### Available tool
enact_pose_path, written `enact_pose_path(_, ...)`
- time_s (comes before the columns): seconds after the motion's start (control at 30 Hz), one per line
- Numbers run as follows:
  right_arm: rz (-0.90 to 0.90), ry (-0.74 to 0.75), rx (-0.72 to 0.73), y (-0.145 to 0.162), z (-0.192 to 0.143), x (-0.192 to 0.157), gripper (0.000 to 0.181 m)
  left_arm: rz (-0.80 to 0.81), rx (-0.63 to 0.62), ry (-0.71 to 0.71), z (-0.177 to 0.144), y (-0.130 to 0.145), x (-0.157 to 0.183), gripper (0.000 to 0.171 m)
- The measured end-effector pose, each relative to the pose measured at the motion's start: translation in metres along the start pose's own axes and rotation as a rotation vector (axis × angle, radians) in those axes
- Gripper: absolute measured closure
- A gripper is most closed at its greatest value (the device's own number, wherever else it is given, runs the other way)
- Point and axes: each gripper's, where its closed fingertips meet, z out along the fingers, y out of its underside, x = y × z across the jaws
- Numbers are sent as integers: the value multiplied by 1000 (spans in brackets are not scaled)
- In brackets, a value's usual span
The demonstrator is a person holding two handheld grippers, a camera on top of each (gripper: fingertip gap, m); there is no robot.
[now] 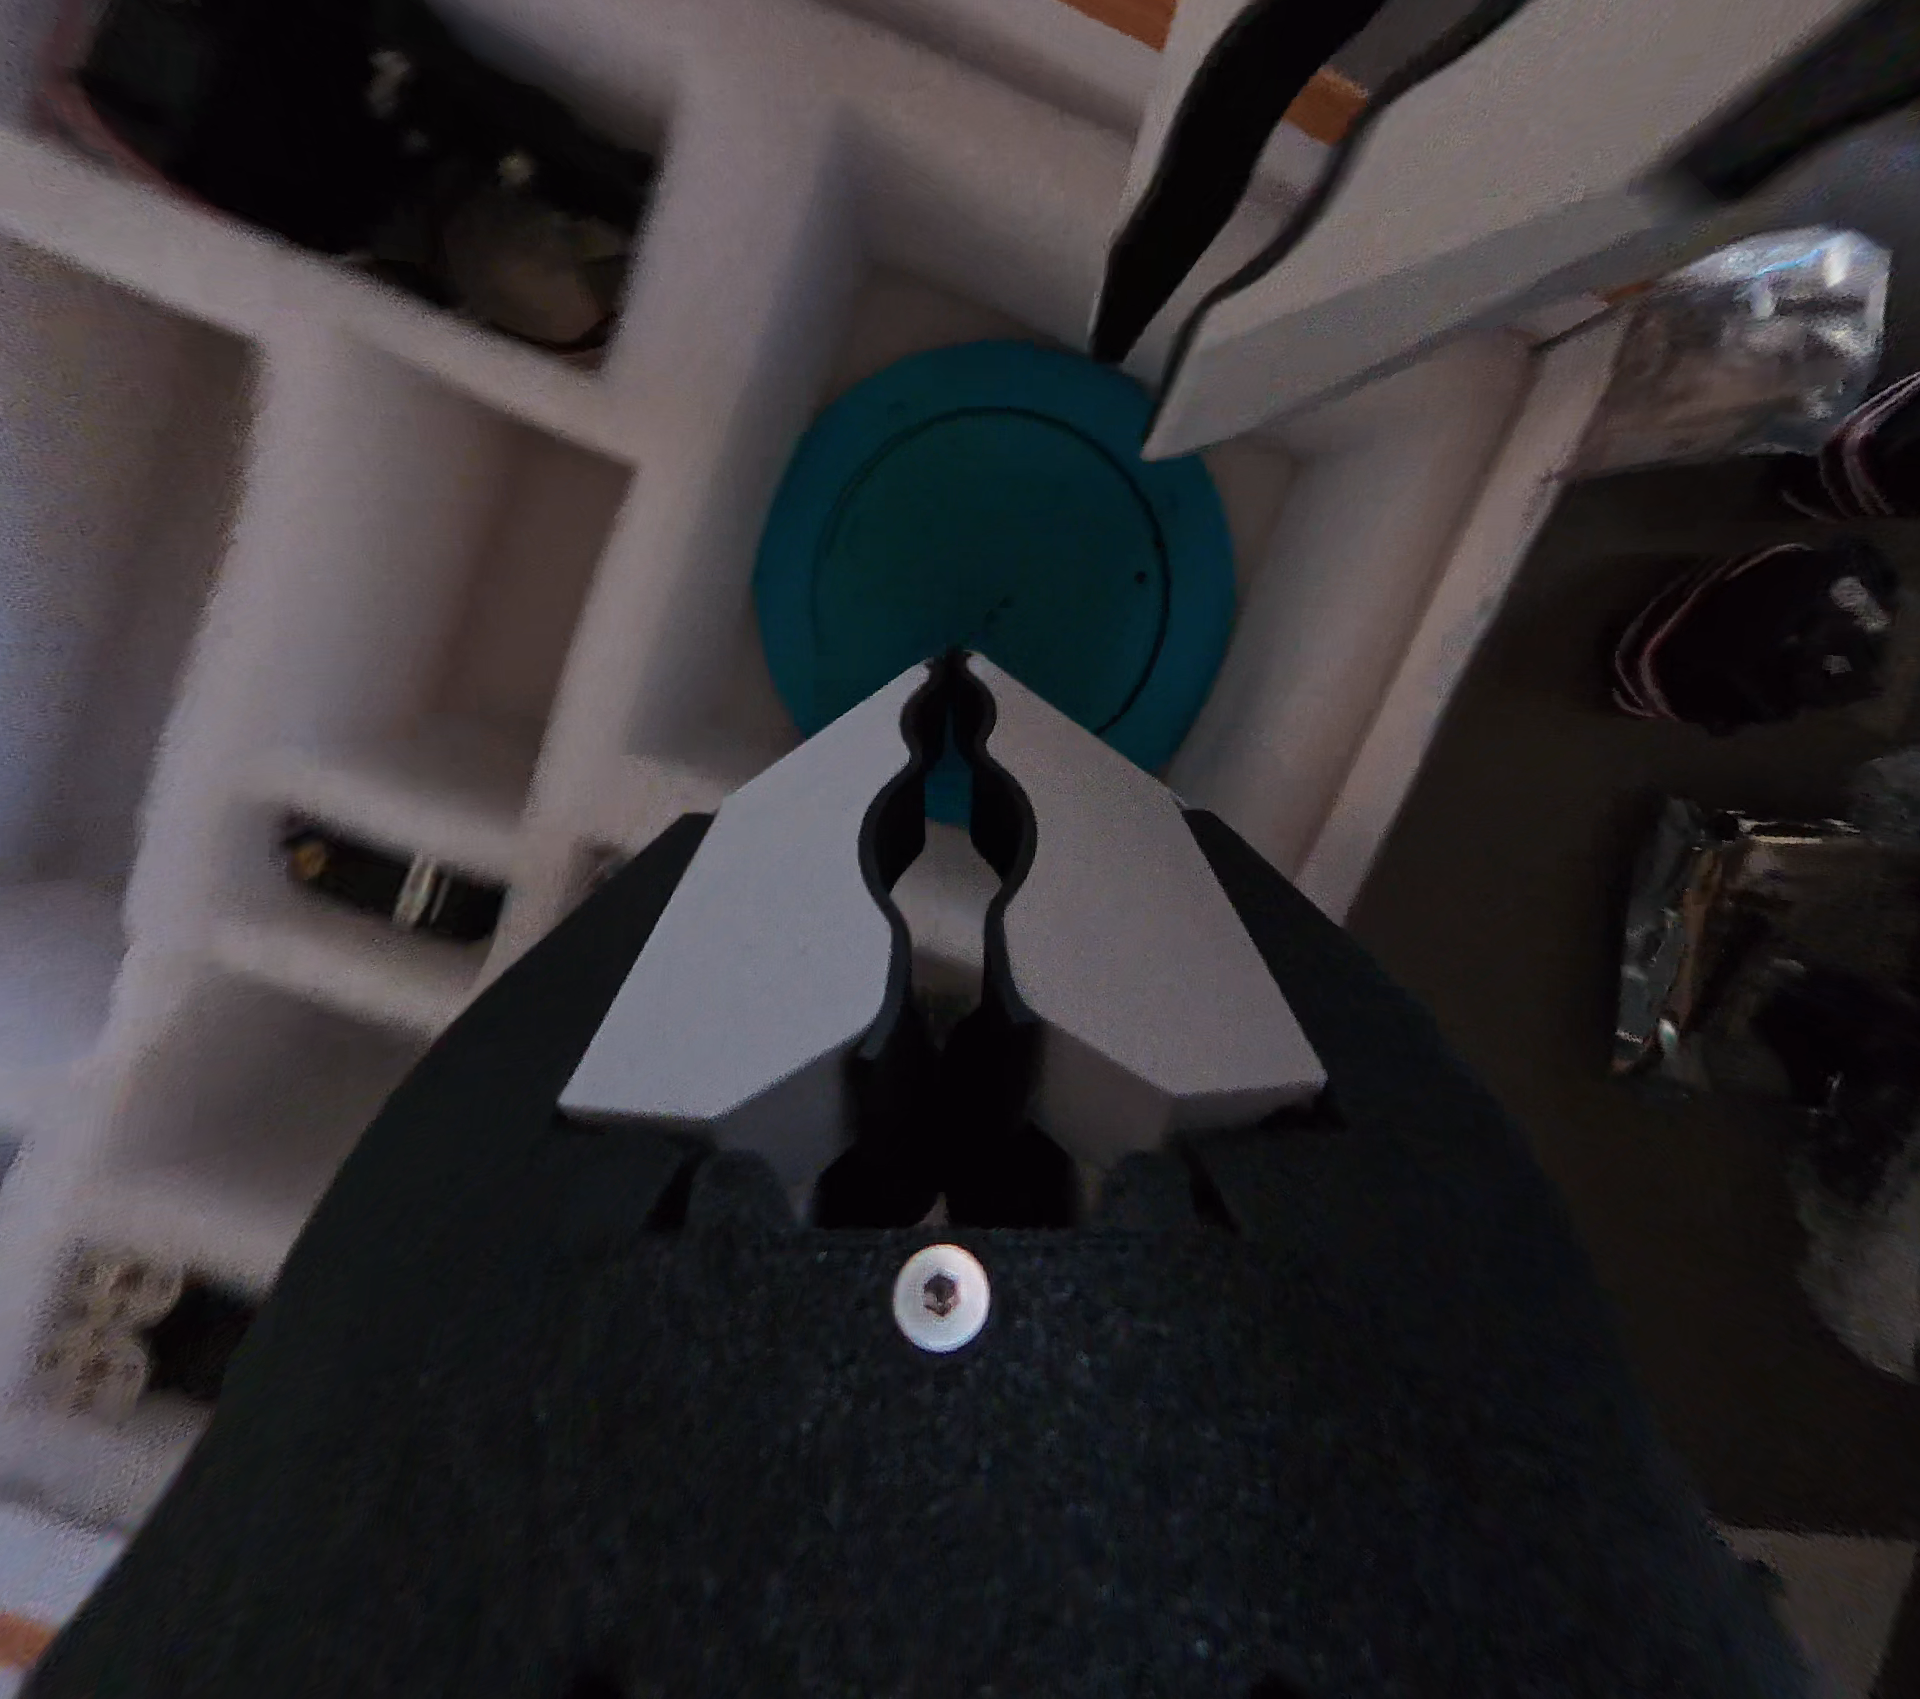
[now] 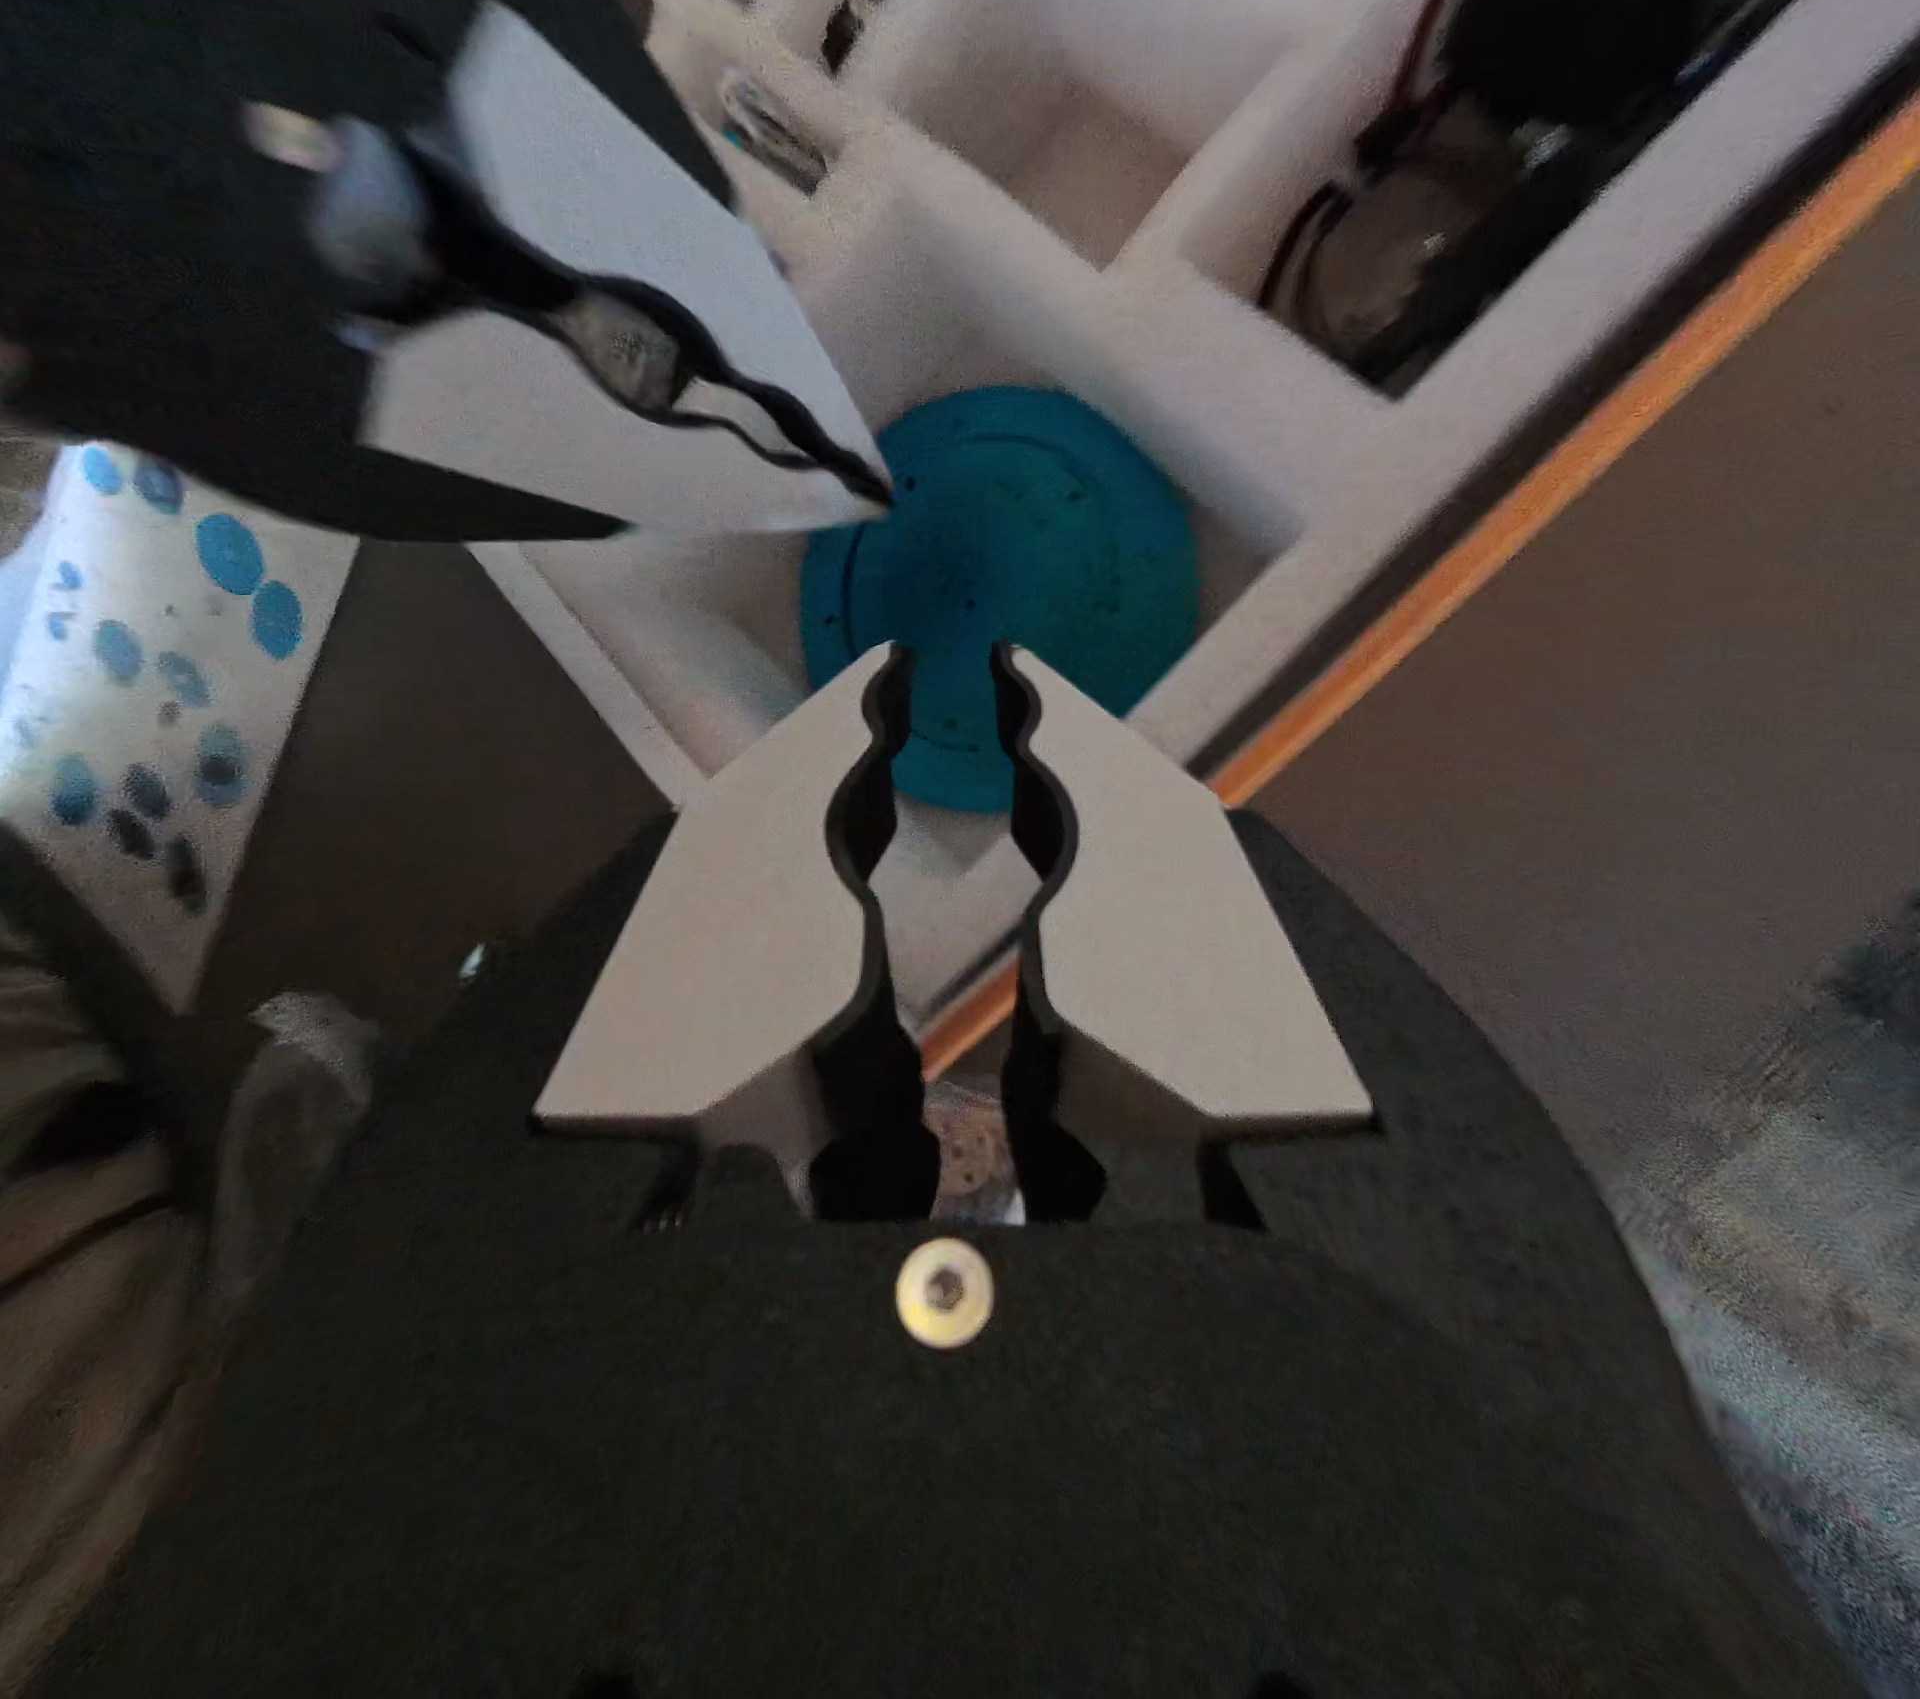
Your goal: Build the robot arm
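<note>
A round blue disc (image 1: 987, 548) lies in a square pocket of a white foam tray (image 1: 727, 215). My left gripper (image 1: 951, 660) is shut, its tips together just over the disc's near part, with nothing visible between the pads. It also shows in the right wrist view (image 2: 883, 499), with its point at the disc's (image 2: 1018, 548) left rim. My right gripper (image 2: 951, 652) stands narrowly open over the disc's near edge, and the pads press on nothing. In the left wrist view the right gripper (image 1: 1127, 402) comes in from the upper right, at the disc's far rim.
The foam tray has several pockets. One holds black parts with wires (image 2: 1538, 122), another a small dark piece (image 1: 390, 880). Foil bags (image 1: 1756, 340) and dark pieces lie on the brown table at the right. A white sheet with blue dots (image 2: 156, 662) lies at the left. The table has an orange edge strip (image 2: 1558, 454).
</note>
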Motion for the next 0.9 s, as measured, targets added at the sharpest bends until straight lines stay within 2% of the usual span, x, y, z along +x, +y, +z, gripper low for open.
enact_pose_path(0.1,-20,92,-157,5,24,12,164,-82,107,48,-38,7,2,171)
enact_pose_path(0.13,-15,120,-202,5,28,18,172,-101,135,70,-50,13,6,171)
enact_pose_path(0.2,29,106,-233,-4,35,18,153,-113,163,84,-67,31,10,171)
enact_pose_path(0.27,28,151,-331,0,41,22,145,-96,165,83,-75,51,14,163)
enact_pose_path(0.37,48,109,-419,3,57,10,138,-84,152,25,-76,76,9,160)
enact_pose_path(0.43,59,147,-442,3,62,15,136,-85,161,47,-75,83,14,160)
enact_pose_path(0.5,64,202,-473,7,62,27,134,-76,174,43,-73,85,15,161)
enact_pose_path(0.57,70,191,-484,8,63,29,136,-48,185,10,-68,85,12,161)
enact_pose_path(0.77,52,166,-463,3,63,25,137,-28,208,15,-61,90,16,160)
enact_pose_path(0.87,68,105,-481,7,63,11,136,-18,209,24,-60,97,19,161)
enact_pose_path(0.9,46,129,-482,8,63,12,136,-11,216,23,-61,98,19,162)
